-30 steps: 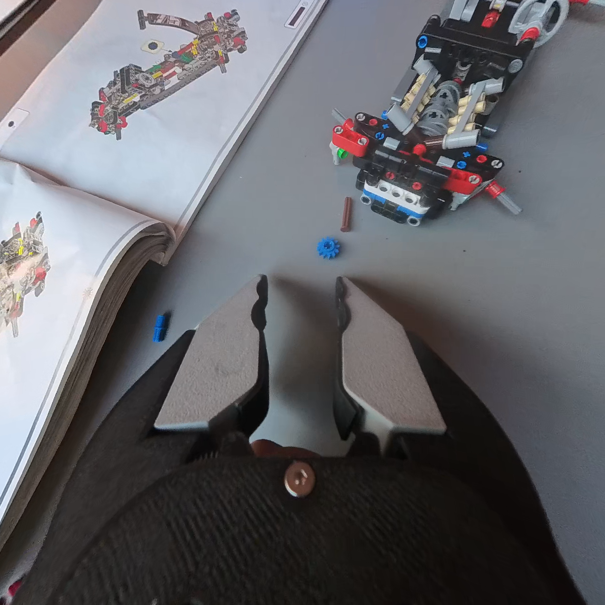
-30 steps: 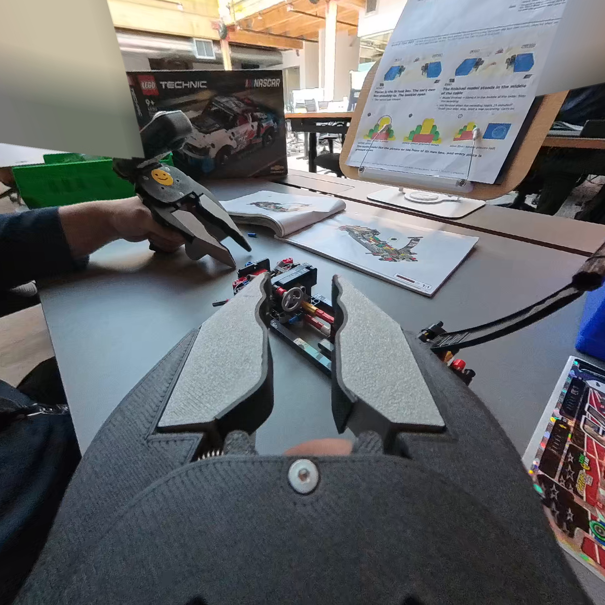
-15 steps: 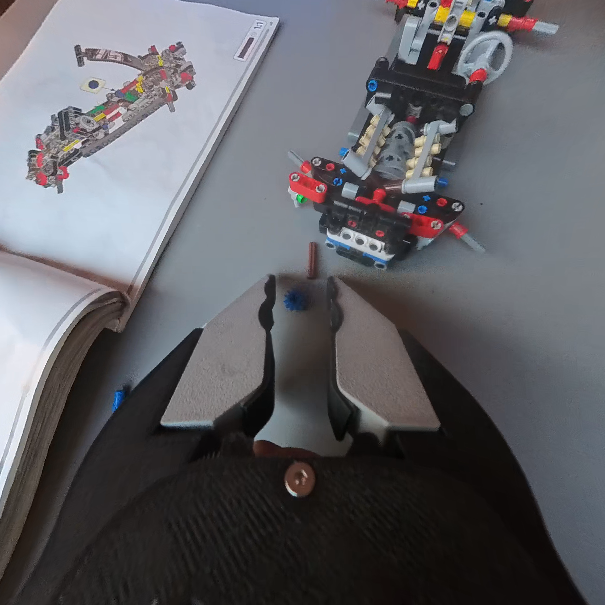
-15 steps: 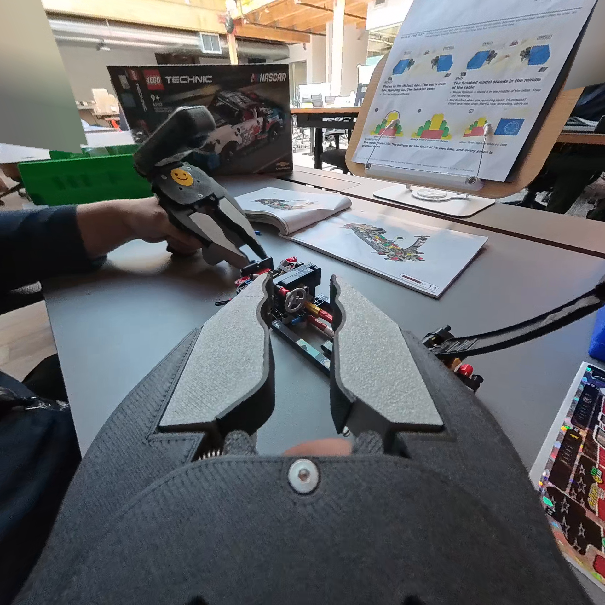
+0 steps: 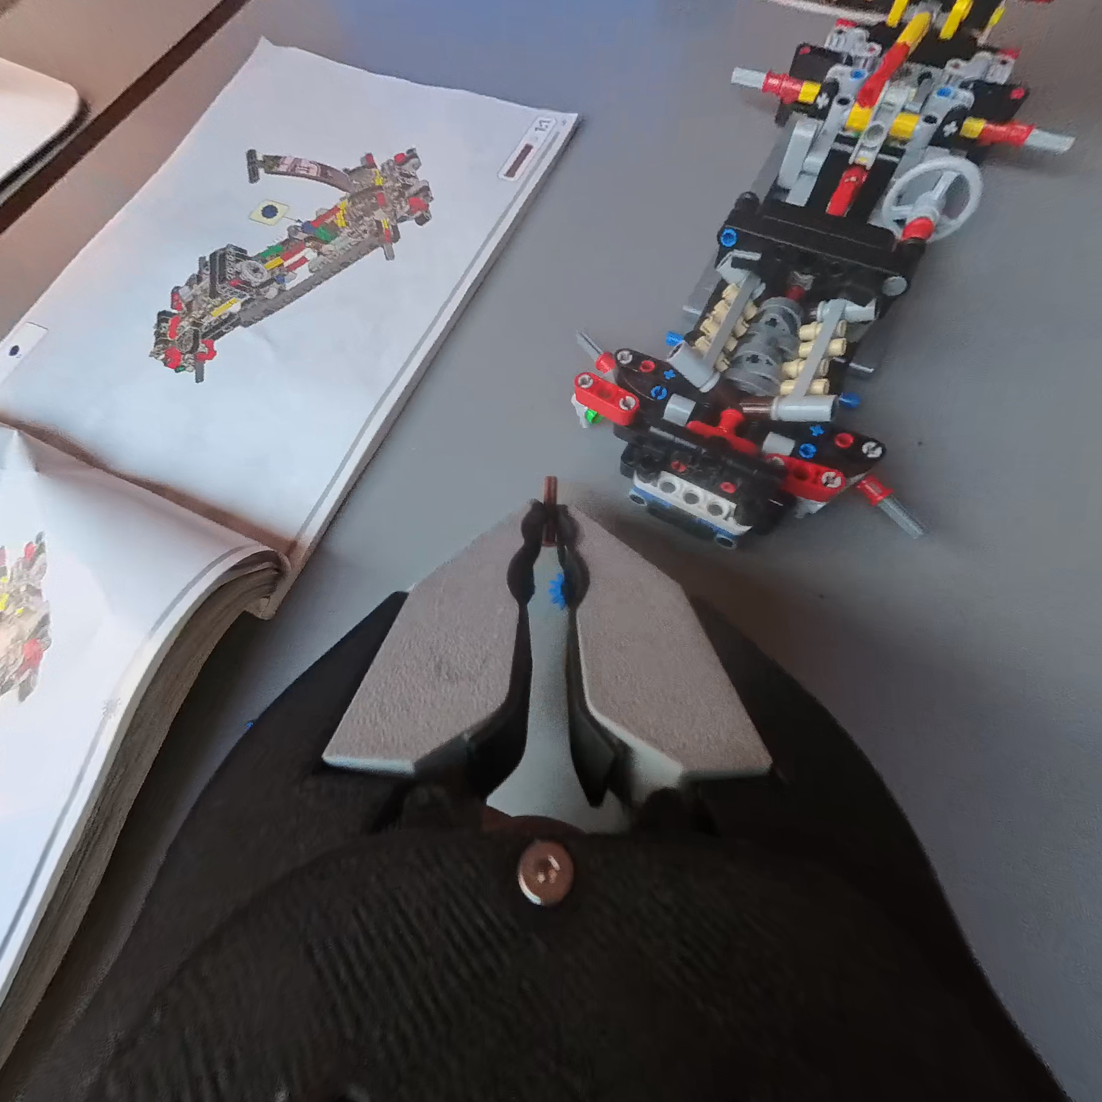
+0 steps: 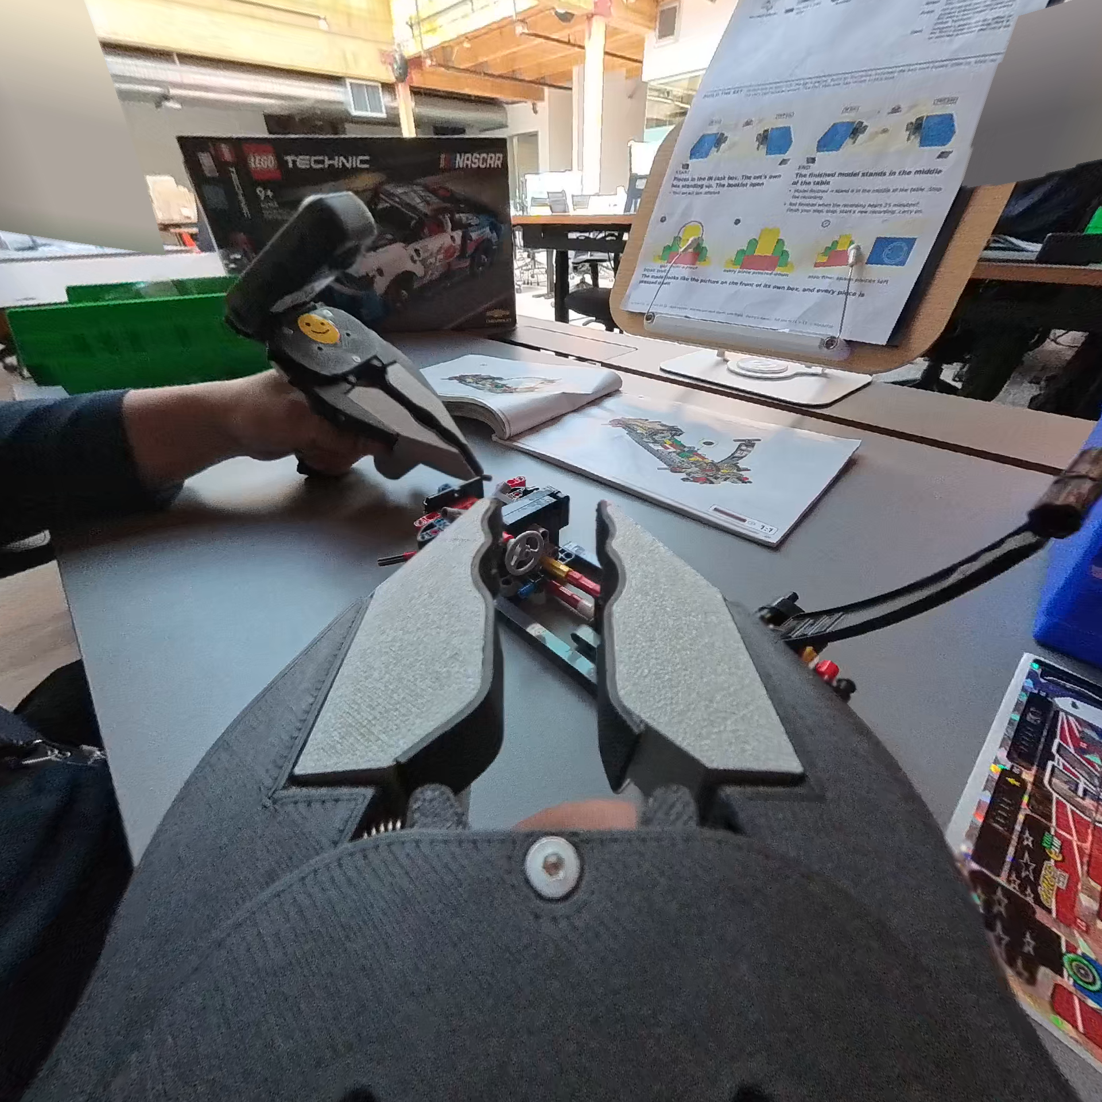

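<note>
My left gripper is shut on a short brown axle, which sticks out past the fingertips. A small blue gear lies on the grey table under the fingers, seen through the slit between them. The partly built toy car chassis stands just right of the tips. In the right wrist view the left gripper is held by a hand at the chassis's far end. My right gripper is open, its fingers either side of the chassis near the grey steering wheel, gripping nothing.
An open instruction booklet lies left of the chassis. The set's box, a green bin and a sheet on a stand are at the back. A sticker sheet and a black curved part lie at the right. Tip to tip, the grippers are about 20 cm apart.
My left gripper moved forward past the blue gear and shut on the brown axle. My right gripper narrowed slightly and moved closer over the chassis.
</note>
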The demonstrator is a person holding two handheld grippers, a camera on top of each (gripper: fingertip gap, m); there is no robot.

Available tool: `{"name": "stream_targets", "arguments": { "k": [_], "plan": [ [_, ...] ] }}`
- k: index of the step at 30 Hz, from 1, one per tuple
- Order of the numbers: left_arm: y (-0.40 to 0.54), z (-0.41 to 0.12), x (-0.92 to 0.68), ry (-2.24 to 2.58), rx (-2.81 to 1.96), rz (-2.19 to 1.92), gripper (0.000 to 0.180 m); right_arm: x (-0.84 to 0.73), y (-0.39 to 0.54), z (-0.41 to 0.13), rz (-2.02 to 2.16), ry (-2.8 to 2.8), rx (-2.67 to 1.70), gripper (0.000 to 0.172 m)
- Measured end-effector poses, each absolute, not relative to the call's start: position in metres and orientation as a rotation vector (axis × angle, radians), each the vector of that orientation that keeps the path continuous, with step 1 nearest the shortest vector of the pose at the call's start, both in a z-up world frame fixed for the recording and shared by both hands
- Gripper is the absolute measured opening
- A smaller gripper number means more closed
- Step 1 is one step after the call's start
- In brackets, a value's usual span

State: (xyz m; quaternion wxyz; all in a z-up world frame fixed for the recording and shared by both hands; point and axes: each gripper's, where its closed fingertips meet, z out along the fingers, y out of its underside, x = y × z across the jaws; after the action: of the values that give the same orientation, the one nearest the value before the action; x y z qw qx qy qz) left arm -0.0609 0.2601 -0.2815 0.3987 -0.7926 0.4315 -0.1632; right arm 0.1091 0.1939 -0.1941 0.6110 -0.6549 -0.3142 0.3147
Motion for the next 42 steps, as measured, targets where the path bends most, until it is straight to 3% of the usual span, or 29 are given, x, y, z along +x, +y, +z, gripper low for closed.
{"name": "stream_targets", "arguments": {
  "k": [21,31,37,40,42],
  "plan": [
    [0.25,-0.268,-0.053,1.086,-1.988,-0.513,0.0,0.149,0.206,-0.189,0.741,-0.578,-1.534,0.024],
    [0.161,-0.16,0.037,1.443,-1.445,-0.319,0.001,0.072,0.151,-0.165,1.016,-0.877,-1.573,0.014],
    [0.128,-0.147,0.06,1.496,-1.293,-0.287,0.0,0.054,0.135,-0.149,1.313,-0.901,-1.565,0.015],
    [0.124,-0.15,0.061,1.492,-1.302,-0.314,0.001,0.053,0.127,-0.149,1.339,-0.944,-1.551,0.002],
    [0.124,-0.152,0.06,1.486,-1.308,-0.316,0.001,0.052,0.126,-0.15,1.325,-0.958,-1.553,0.002]
  ]
}}
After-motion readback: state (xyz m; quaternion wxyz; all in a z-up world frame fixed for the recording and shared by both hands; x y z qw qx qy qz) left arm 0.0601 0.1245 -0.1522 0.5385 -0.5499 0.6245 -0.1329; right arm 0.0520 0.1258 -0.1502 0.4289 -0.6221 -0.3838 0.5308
